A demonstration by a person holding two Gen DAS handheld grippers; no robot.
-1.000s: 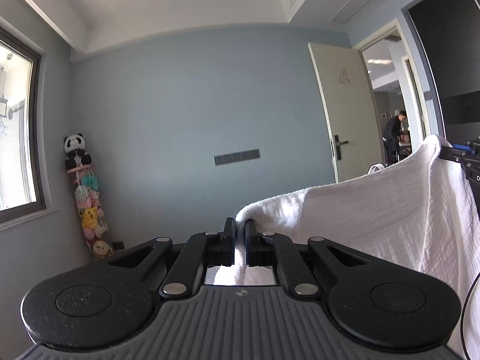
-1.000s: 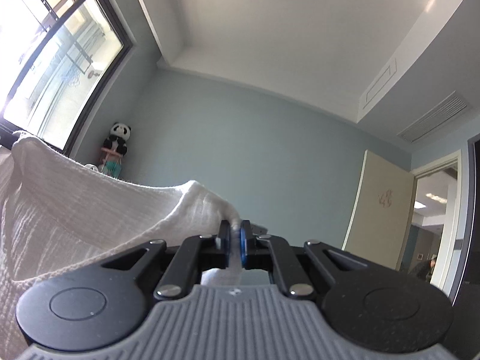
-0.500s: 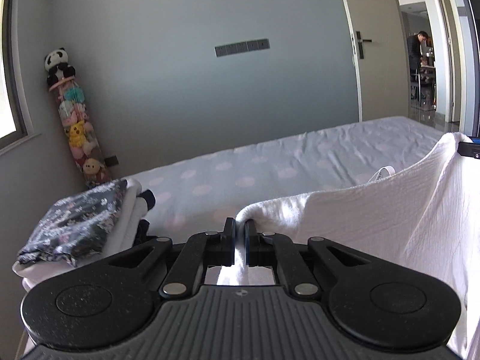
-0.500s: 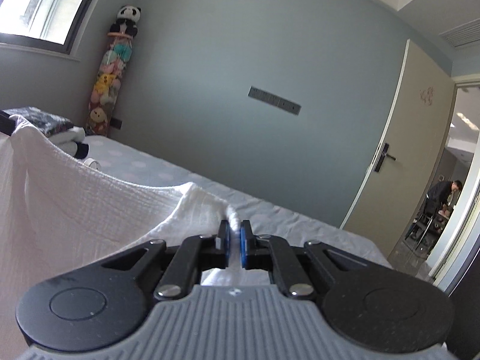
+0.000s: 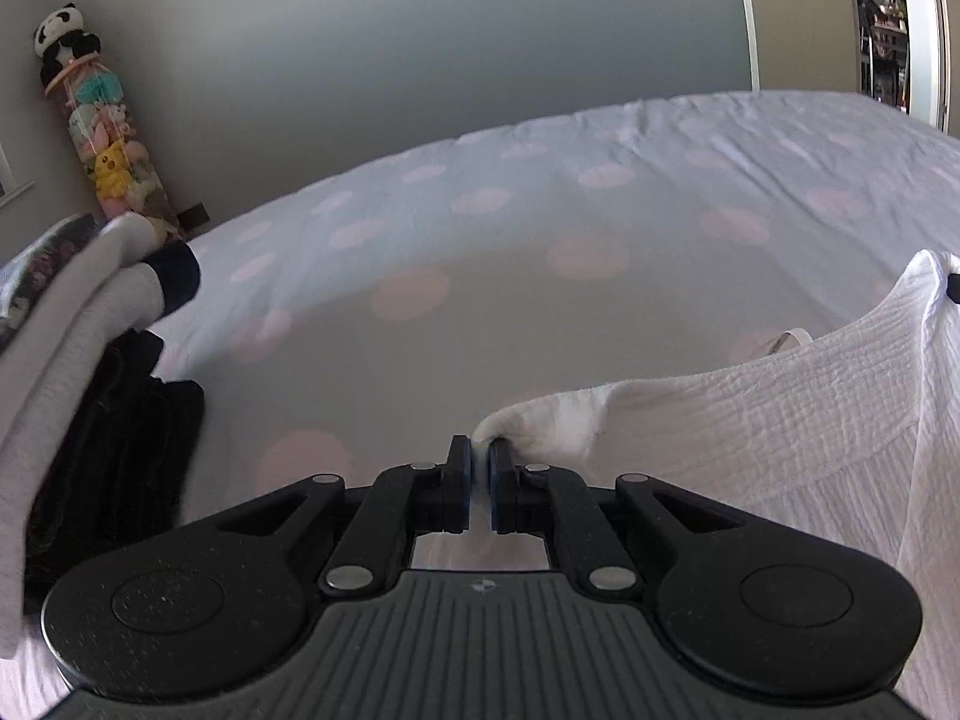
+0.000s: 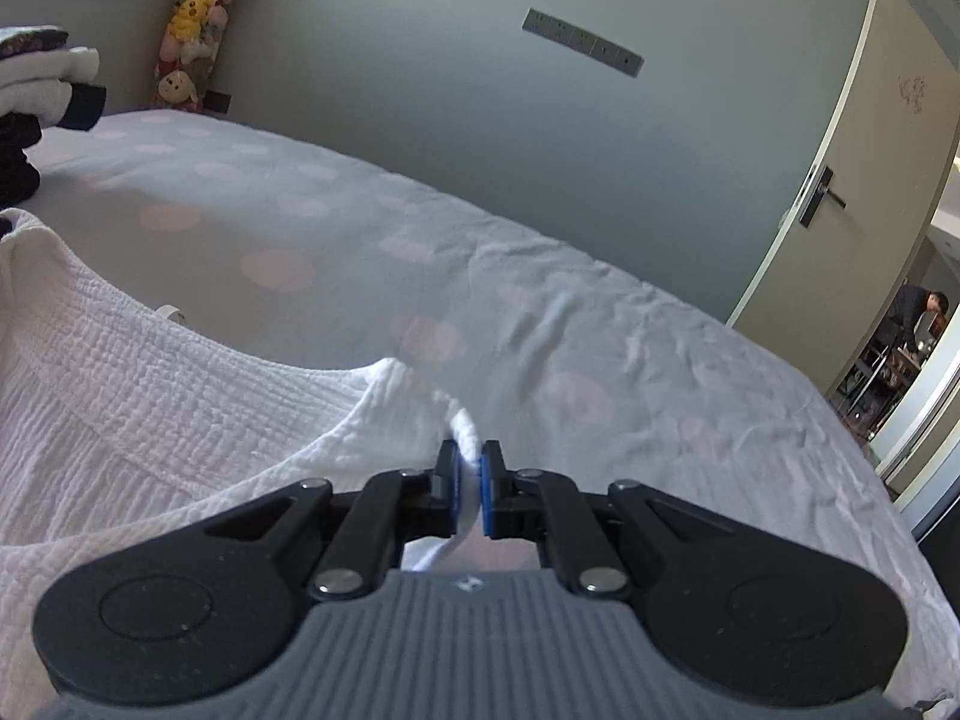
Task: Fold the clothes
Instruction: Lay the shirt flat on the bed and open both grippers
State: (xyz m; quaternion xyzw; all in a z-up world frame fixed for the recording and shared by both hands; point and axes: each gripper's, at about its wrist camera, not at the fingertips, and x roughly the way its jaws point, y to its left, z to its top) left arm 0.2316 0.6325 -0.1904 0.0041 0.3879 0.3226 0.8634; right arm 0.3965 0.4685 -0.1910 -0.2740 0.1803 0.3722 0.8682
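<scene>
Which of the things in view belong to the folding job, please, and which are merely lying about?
In use:
- white garment, pinched by left tongs and right tongs
- bed

Idle:
- stack of folded clothes
- hanging plush toys

The white garment (image 5: 750, 420) is a crinkled, waffle-textured woven cloth, matt and soft-looking. The bed sheet (image 5: 510, 228), across the middle of the frame, is smooth matt fabric with faint creases. The left gripper (image 5: 479, 468) is speckled matt black plastic with shiny metal rivets and a ribbed grey base.
</scene>
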